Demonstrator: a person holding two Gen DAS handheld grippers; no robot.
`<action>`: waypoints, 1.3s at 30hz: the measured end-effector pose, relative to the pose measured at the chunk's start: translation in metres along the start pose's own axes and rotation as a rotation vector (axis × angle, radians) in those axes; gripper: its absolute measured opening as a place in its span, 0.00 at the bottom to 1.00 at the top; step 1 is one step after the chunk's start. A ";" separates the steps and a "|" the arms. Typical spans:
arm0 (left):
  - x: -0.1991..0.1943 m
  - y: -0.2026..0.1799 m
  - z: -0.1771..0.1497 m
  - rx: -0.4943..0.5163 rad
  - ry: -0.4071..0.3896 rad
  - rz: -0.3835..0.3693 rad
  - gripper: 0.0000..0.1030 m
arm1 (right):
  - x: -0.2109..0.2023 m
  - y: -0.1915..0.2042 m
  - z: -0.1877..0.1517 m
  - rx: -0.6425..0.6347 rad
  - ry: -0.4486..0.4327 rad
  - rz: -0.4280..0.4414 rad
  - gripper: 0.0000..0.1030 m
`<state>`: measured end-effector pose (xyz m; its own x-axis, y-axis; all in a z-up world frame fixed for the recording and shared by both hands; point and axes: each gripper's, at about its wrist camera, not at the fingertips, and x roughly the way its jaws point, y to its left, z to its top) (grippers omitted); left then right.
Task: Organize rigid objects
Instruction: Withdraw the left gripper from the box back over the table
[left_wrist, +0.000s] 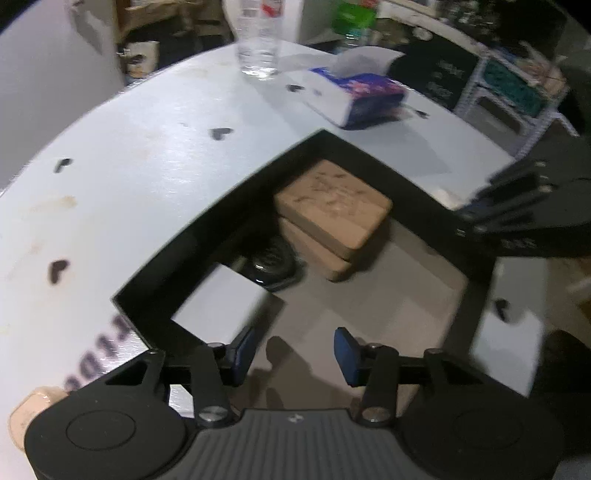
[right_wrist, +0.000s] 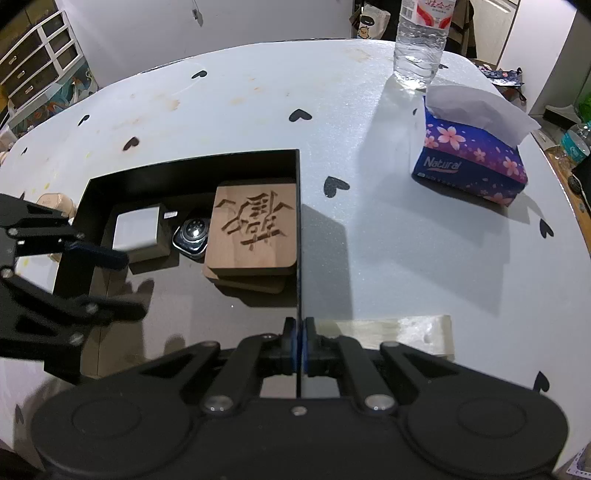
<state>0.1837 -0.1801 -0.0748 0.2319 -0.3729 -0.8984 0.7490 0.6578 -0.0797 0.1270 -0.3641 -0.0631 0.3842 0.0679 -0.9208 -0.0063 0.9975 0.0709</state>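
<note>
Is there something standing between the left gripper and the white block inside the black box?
Nothing visible does. The left gripper hangs open over the black box, with the white block right beside one pad. The watch and the stacked wooden blocks lie beyond the block, not in the path.

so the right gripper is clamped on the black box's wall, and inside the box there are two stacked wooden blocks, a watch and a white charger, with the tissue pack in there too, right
Not quite: the tissue pack is not in the black box; it sits on the white table outside it, as the right wrist view shows. The rest holds: the right gripper is clamped on the box's wall, and the wooden blocks, watch and white charger lie inside.
</note>
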 end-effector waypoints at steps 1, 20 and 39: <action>0.000 0.000 0.001 -0.019 -0.002 0.010 0.46 | 0.000 0.000 0.000 0.000 0.000 0.000 0.03; -0.051 -0.013 -0.011 -0.183 -0.101 0.033 0.58 | -0.001 -0.002 -0.001 0.000 -0.008 0.007 0.03; -0.114 -0.021 -0.059 -0.475 -0.278 0.201 1.00 | -0.002 0.000 -0.002 -0.016 -0.013 0.007 0.03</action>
<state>0.1048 -0.1130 0.0038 0.5427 -0.3264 -0.7739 0.3279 0.9306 -0.1626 0.1248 -0.3646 -0.0624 0.3964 0.0750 -0.9150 -0.0242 0.9972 0.0713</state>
